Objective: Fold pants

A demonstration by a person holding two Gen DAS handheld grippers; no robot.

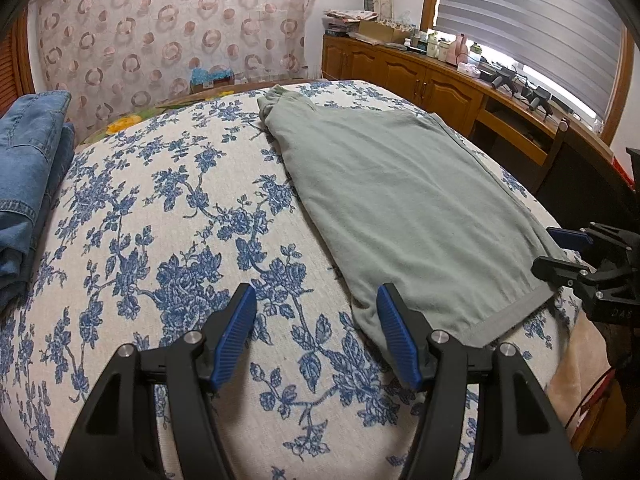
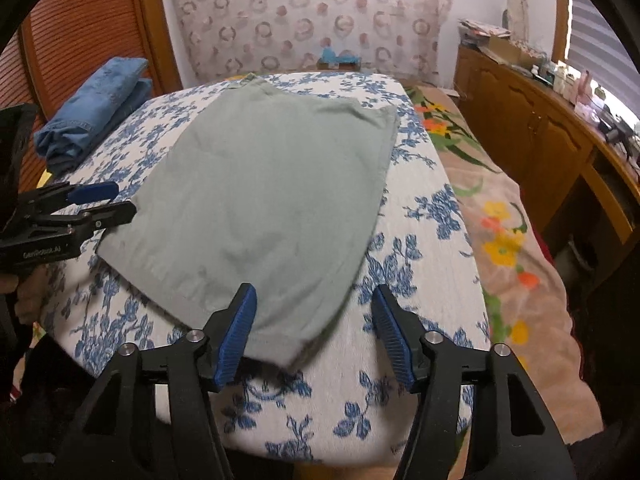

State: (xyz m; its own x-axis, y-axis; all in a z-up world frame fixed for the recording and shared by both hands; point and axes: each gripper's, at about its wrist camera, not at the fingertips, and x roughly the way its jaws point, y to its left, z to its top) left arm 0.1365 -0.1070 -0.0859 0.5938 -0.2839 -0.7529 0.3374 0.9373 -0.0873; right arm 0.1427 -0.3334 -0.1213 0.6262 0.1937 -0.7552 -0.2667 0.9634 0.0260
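Observation:
Grey-green pants lie folded flat on the blue-flowered bed cover. My left gripper is open, its right finger over the pants' near left corner and its left finger over bare cover. At the right edge of this view, my right gripper is at the pants' banded near edge. In the right wrist view the pants fill the middle and my right gripper stands open over their near corner, pads not pressing. My left gripper shows side-on at the pants' left edge, jaws apart.
A stack of folded blue jeans lies at the bed's far left. A flowered blanket runs along the bed's right side. Wooden cabinets with clutter stand under the window. A louvred wooden door is at the left.

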